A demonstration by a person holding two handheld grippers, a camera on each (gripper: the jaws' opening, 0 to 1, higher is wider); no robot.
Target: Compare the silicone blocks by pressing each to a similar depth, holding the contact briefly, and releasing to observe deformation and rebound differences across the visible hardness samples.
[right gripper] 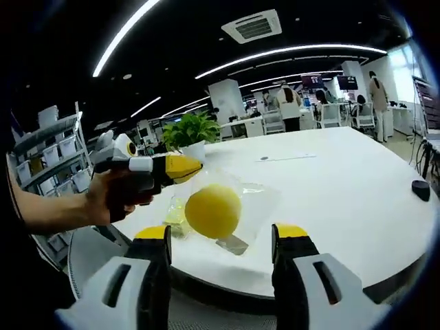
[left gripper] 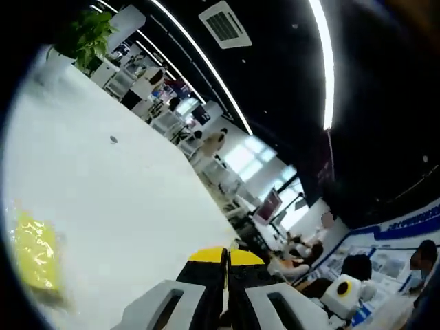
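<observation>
In the right gripper view the right tool (right gripper: 223, 237) is hovering at the near edge of the white counter (right gripper: 344, 192), its two yellow-tipped jaws standing spread wide with nothing between them. Just beyond those tips, a yellow silicone ball (right gripper: 214, 210) is sitting inside a clear plastic bag (right gripper: 258, 199) on the counter, and a second, paler yellow piece (right gripper: 176, 213) is lying against the ball on the side toward the person's hand (right gripper: 117, 196). That hand is gripping the left tool (right gripper: 184, 167), which is pointing its yellow tips at the bag from just above the ball; the tips are pressed together and are pinching nothing that can be made out. Behind the ball, a potted green plant (right gripper: 189, 134) is standing on the counter, and farther along a small dark object (right gripper: 421, 190) is resting near the counter's far edge. In the left gripper view the left tool (left gripper: 227, 258) is showing its jaws closed tip to tip over the bare white counter (left gripper: 137, 199), with a blurred yellow shape (left gripper: 33, 254) lying off to one side and a plant (left gripper: 86, 34) standing at the far end.
</observation>
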